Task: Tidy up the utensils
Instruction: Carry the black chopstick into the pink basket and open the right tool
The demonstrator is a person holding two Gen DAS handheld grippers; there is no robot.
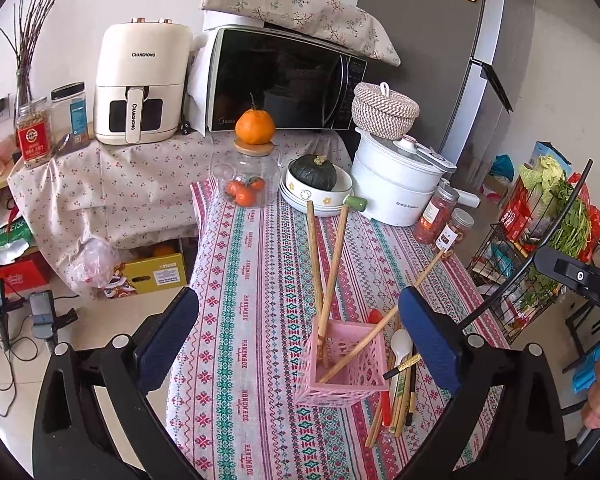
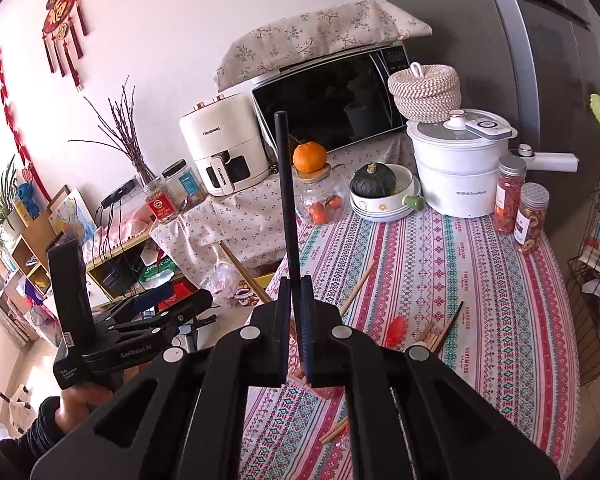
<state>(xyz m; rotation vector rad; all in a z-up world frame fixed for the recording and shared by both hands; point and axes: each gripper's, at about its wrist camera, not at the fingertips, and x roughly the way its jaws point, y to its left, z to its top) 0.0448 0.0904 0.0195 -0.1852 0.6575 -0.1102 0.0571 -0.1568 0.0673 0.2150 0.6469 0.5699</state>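
Observation:
A pink utensil basket stands on the patterned tablecloth and holds three wooden chopsticks. My left gripper is open, its blue pads either side of the basket without touching it. Right of the basket lie a white spoon, a red spoon and several chopsticks. My right gripper is shut on a black chopstick that stands upright above the table. Loose chopsticks and the red spoon show beyond it.
At the table's far end stand a glass jar topped by an orange, a bowl with a green squash, a white cooker and two spice jars. A wire rack stands off the right edge.

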